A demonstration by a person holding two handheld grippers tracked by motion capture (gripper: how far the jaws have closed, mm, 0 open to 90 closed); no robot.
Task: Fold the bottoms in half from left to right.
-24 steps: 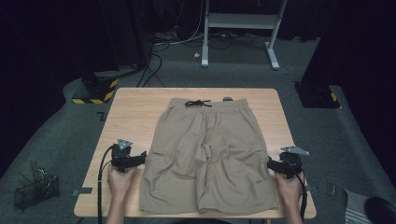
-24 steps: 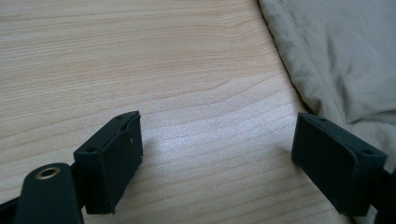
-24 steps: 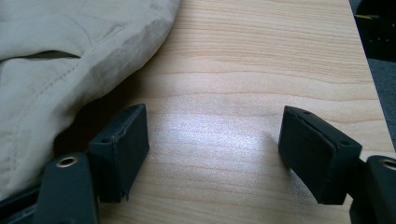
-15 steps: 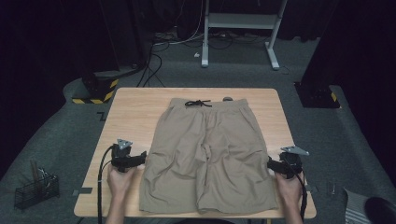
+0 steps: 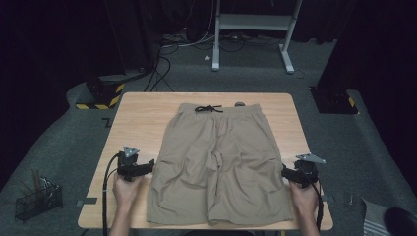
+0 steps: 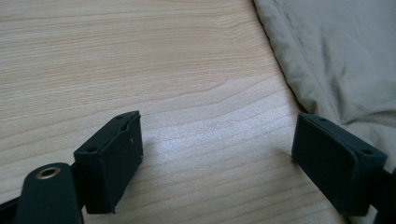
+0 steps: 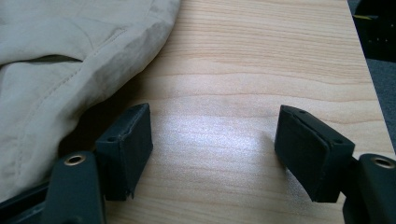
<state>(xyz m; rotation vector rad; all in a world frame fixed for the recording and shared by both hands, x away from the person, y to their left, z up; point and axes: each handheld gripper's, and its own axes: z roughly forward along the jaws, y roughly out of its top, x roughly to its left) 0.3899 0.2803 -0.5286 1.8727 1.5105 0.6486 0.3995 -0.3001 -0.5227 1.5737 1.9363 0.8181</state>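
Your left gripper (image 5: 147, 165) and right gripper (image 5: 286, 173) both stand with jaws apart over bare wood, nothing between them, flanking the khaki shorts (image 5: 219, 162) lying flat mid-table (image 5: 142, 113), whose drawstring waistband toward the far edge appears from the high view alone.

Light wooden table (image 5: 142, 123) on grey carpet carried khaki shorts (image 5: 219, 162) spread flat, waistband at far edge, drawstring tied.
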